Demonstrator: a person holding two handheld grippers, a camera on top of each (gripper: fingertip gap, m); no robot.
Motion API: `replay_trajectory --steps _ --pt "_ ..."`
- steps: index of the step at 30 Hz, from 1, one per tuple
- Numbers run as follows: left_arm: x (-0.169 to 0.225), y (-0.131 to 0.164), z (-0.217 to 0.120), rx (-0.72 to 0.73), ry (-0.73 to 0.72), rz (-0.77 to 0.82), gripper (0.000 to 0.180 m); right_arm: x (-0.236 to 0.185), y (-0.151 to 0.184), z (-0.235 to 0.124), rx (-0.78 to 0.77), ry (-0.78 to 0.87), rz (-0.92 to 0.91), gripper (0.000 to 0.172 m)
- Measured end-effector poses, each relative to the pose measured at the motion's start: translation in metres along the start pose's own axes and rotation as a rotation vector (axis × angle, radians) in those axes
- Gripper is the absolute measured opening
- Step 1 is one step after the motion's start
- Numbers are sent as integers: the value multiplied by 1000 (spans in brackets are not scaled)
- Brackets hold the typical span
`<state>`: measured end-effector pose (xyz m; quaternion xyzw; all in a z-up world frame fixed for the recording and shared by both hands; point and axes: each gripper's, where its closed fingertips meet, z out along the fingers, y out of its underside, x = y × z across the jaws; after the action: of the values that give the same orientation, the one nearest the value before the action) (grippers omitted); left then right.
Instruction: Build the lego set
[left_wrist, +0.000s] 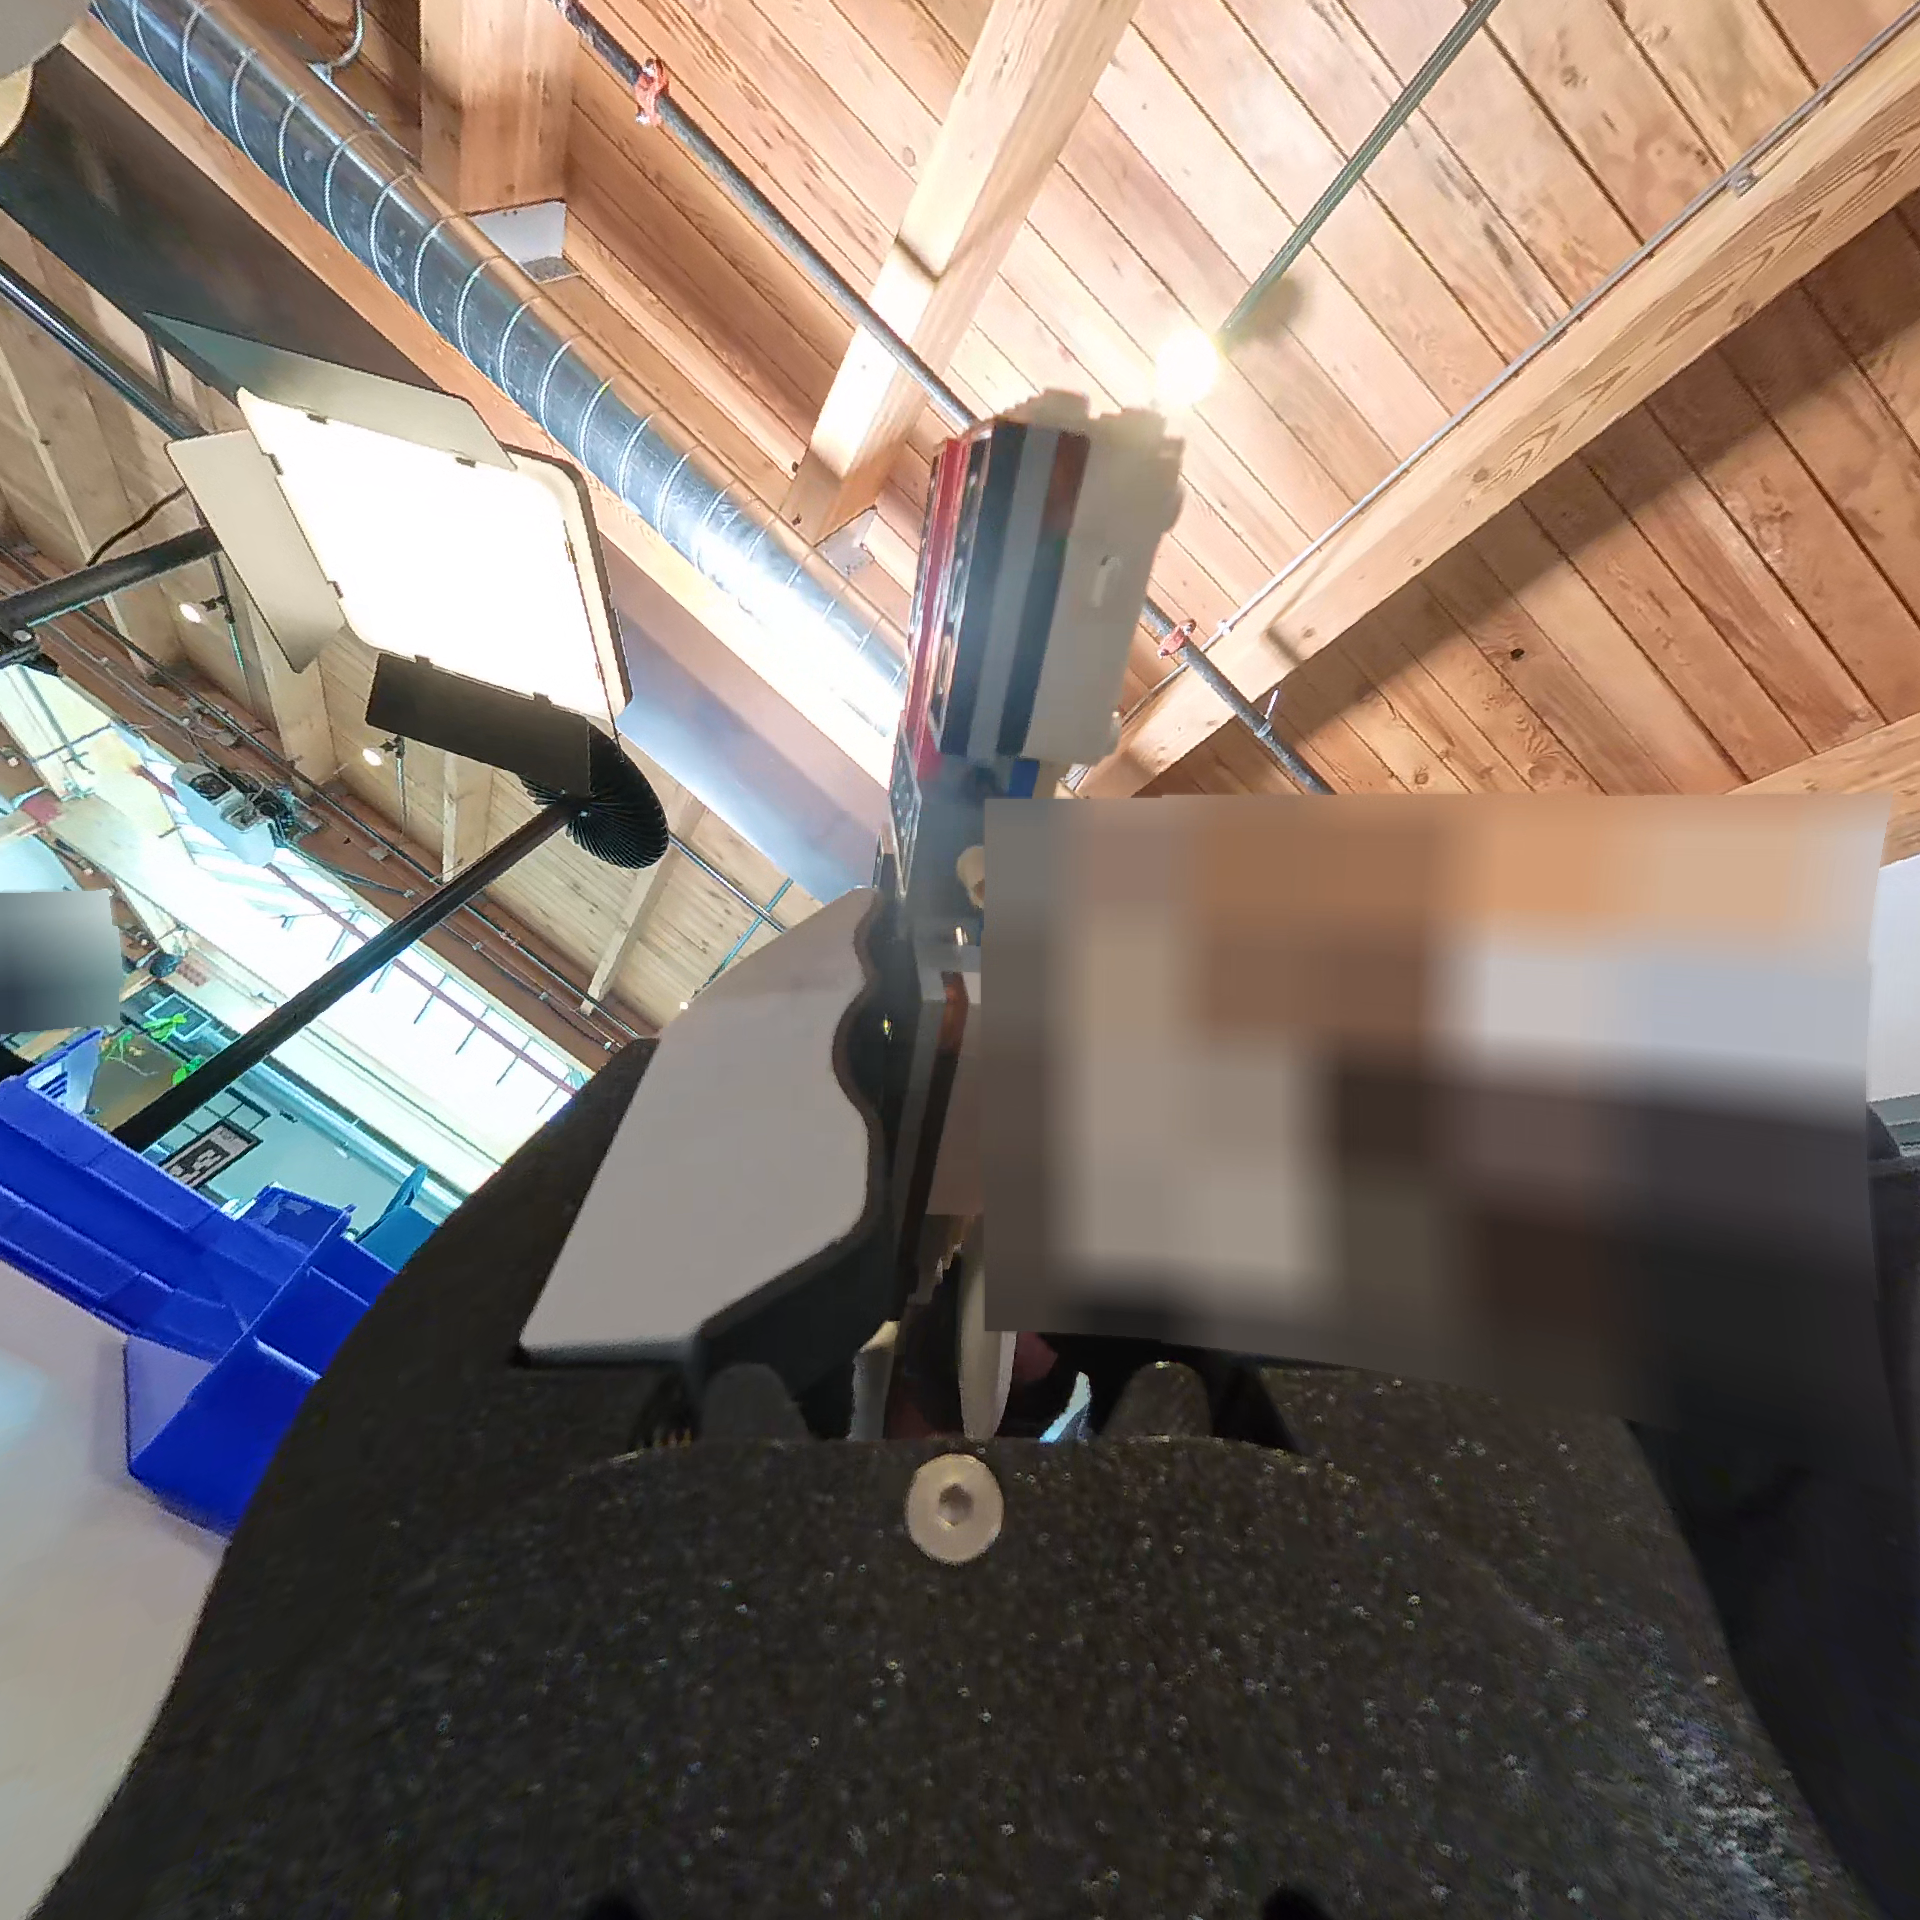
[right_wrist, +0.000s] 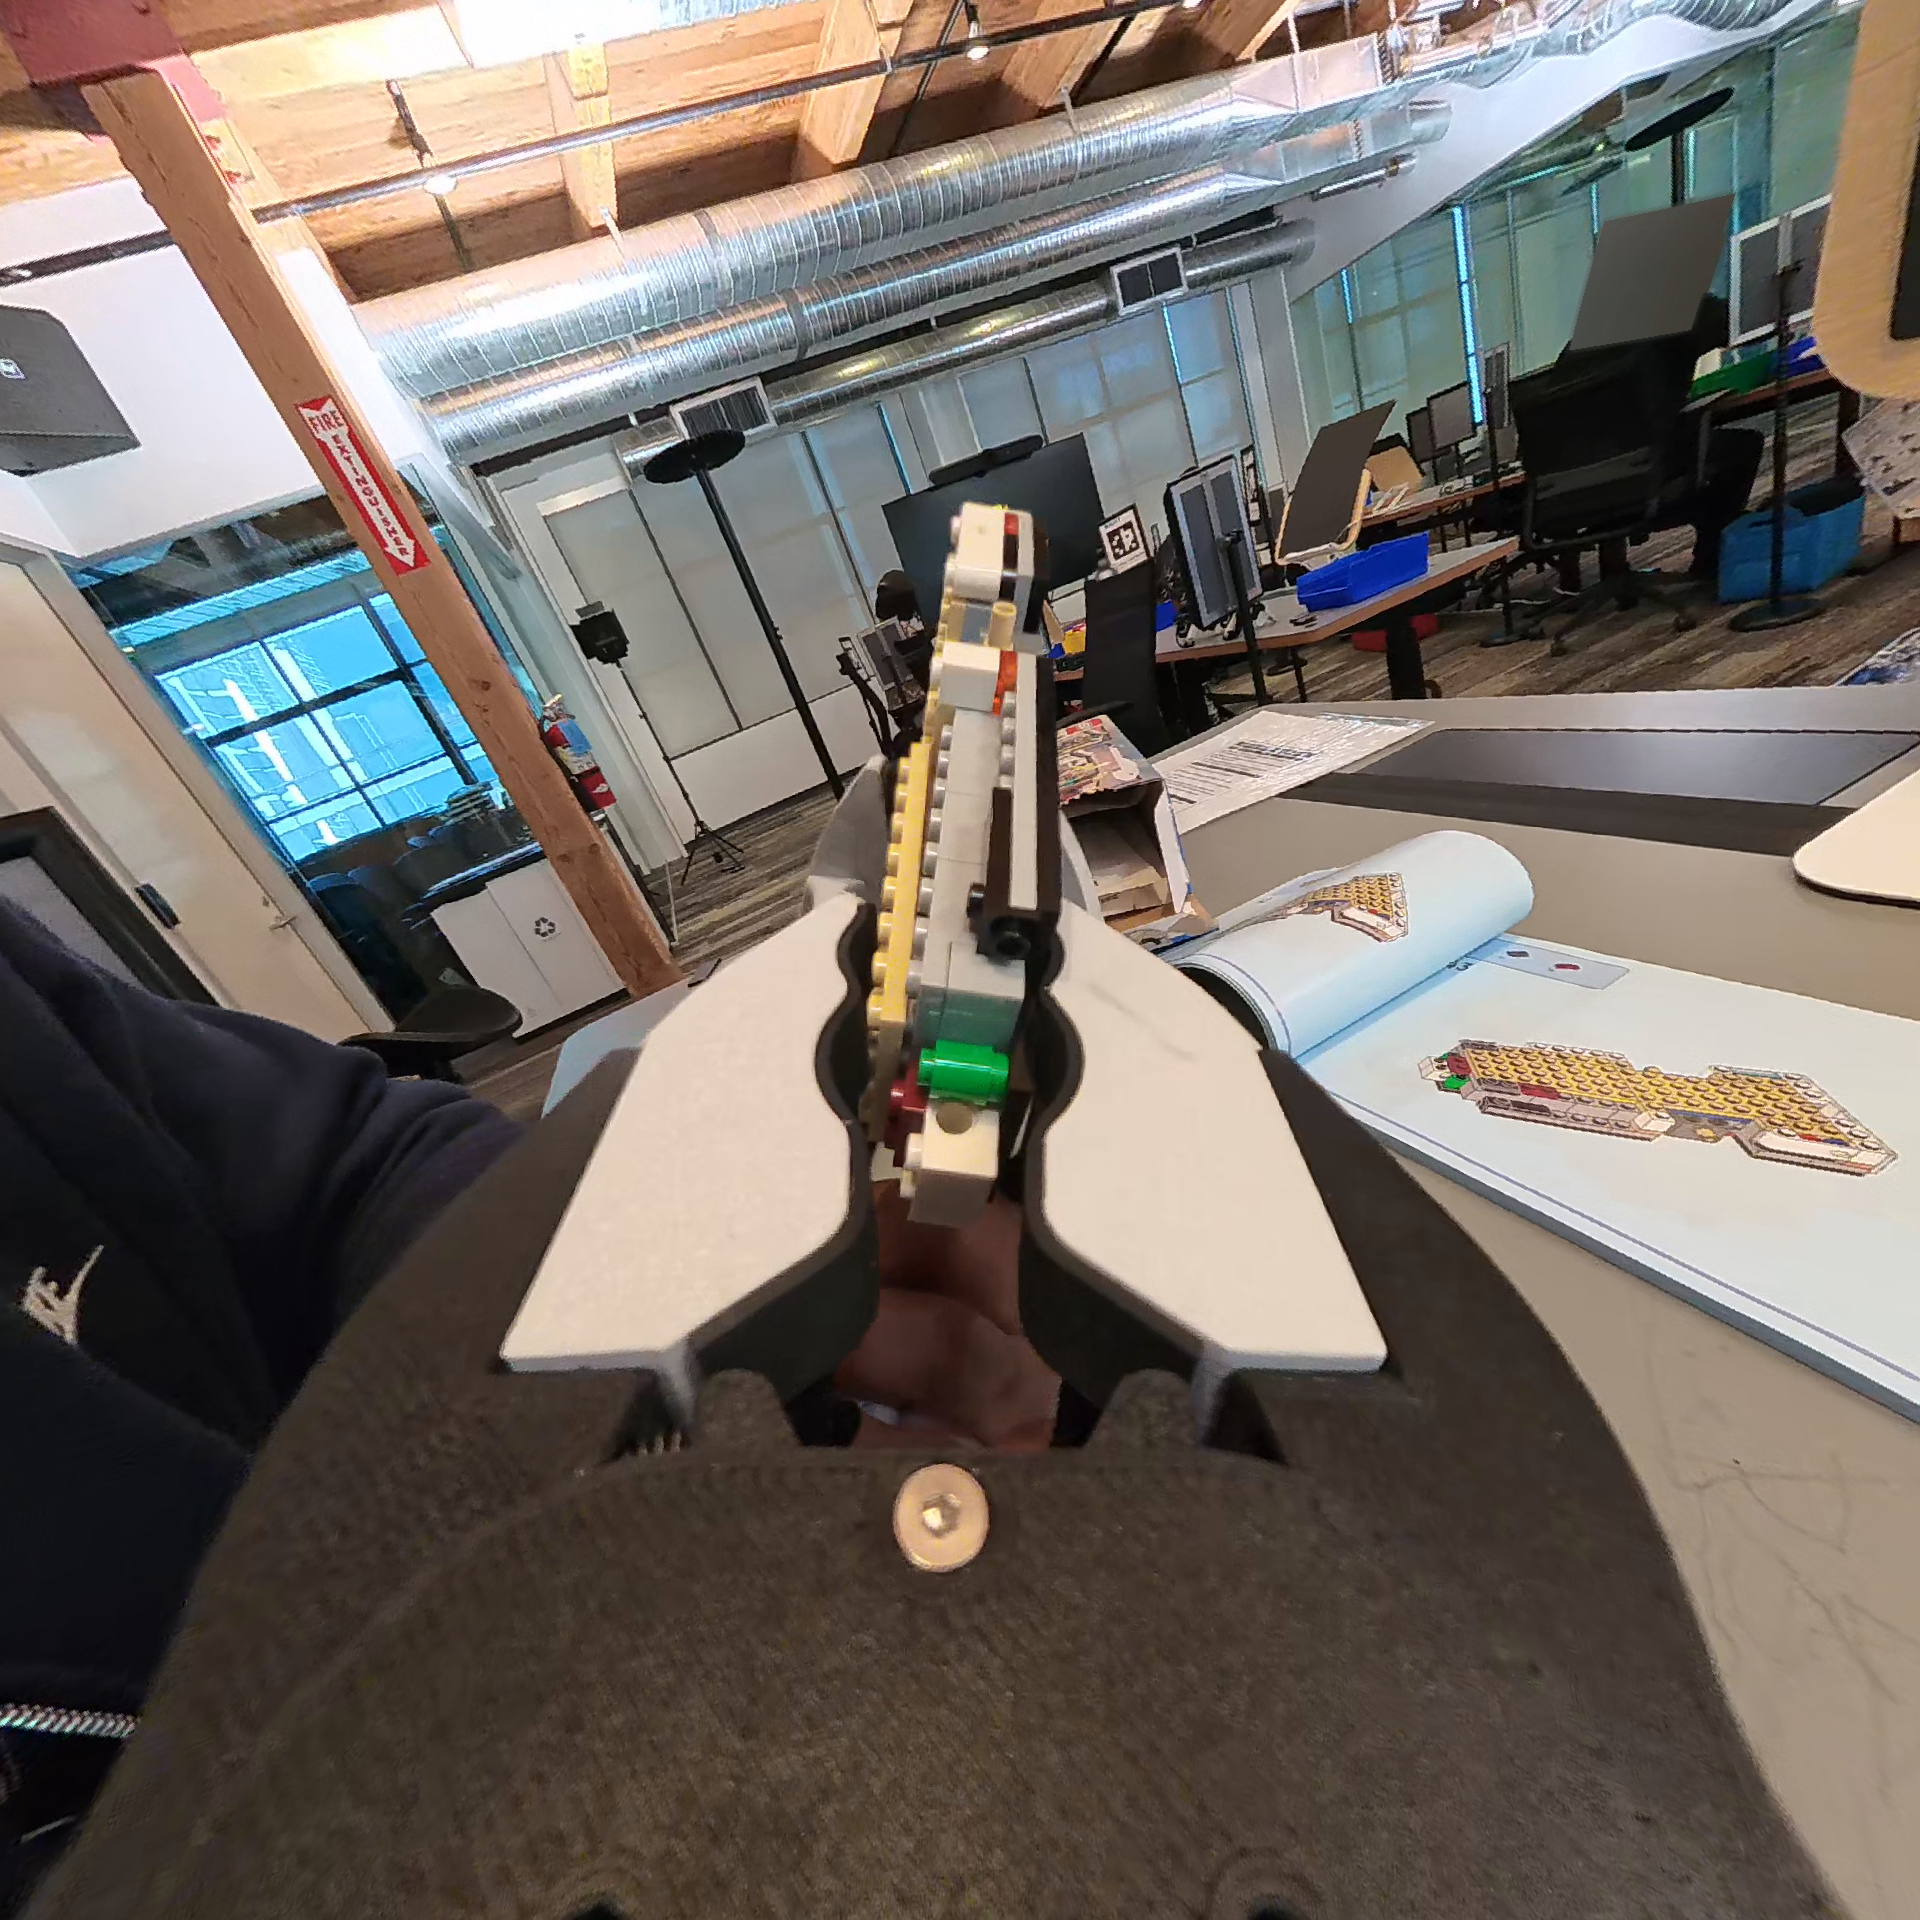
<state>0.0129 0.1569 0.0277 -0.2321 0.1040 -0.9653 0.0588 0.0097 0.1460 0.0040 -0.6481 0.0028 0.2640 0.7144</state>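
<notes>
- Right hand-held gripper (right_wrist: 951, 997) is clamping down on a brick model (right_wrist: 966, 831), with both pads pressing its flanks near the green and white bricks at the near end.
- That model is standing on edge in the air: tan studded plate on one side, grey and black strips on the other, white bricks at the far tip.
- Left hand-held gripper (left_wrist: 930, 966) is pointing up at the ceiling and seems to be gripping the same model. Its visible finger (left_wrist: 769, 1091) is sitting right against the model's side, but the other finger is hiding behind a blurred patch.
- Right of the model, an open instruction booklet (right_wrist: 1558, 1039) is lying on the grey surface (right_wrist: 1714, 1558), showing drawings of a tan-topped build.
- Just behind the model on that side, a torn-open cardboard box (right_wrist: 1132, 831) is sitting near a printed sheet (right_wrist: 1299, 748).
- Writing-wise: a red sign with white lettering is running down the wooden post (right_wrist: 468, 675) left of the model, a fire extinguisher (right_wrist: 566, 743) is hanging beyond the post, and a white bin (right_wrist: 520, 935) is showing a recycling symbol.
- Left of the model in the upward view, a lit panel lamp (left_wrist: 436, 561) is glowing above some blue bins (left_wrist: 208, 1247).
</notes>
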Motion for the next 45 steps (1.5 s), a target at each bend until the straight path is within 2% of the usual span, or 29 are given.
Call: replay_trajectory --steps 15,21,32,45 --pt "1 3 2 -53 1 14 25 -1 -1 -2 15 -32 -25 26" --pt "-3 5 2 -84 -43 53 24 4 0 -4 19 -58 33 26" --pt "-14 12 3 -243 -153 182 25 10 -1 -5 33 -84 99 26" --pt "-13 13 0 -278 -137 200 23 9 1 -4 24 -101 111 26"
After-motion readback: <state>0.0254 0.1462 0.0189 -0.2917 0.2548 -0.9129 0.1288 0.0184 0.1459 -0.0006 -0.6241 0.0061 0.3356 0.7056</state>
